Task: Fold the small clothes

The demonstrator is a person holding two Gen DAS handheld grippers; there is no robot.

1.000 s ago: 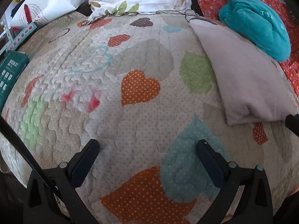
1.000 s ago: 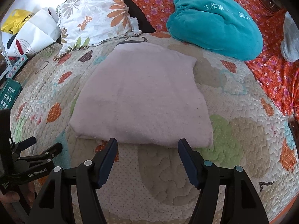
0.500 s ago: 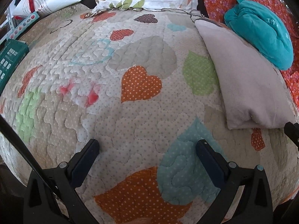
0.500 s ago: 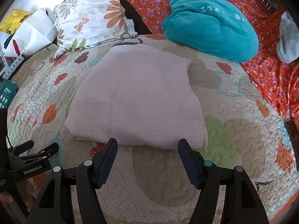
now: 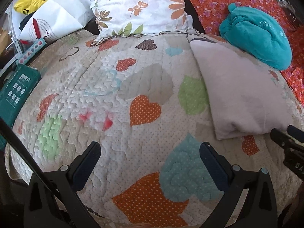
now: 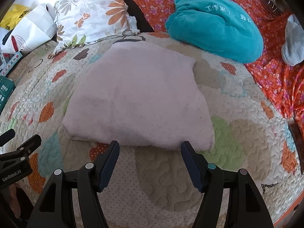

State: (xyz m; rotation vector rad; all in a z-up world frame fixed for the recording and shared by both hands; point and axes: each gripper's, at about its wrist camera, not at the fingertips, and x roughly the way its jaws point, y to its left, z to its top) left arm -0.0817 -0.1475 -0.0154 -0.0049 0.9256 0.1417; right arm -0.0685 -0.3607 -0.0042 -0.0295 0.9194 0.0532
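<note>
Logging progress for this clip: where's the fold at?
Done: pale pink garment lies as a folded rectangle on the heart quilt. In hand: nothing; left claw and right claw are open, empty. Left: the teal bundle, if it counts.

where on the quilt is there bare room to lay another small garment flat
The widest bare patch of quilt lies left of the folded pale garment, between the floral pillow and the open left tool. A narrower strip lies beside the garment's right edge. It is crowded by the teal bundle and at the left, by the green box.
</note>
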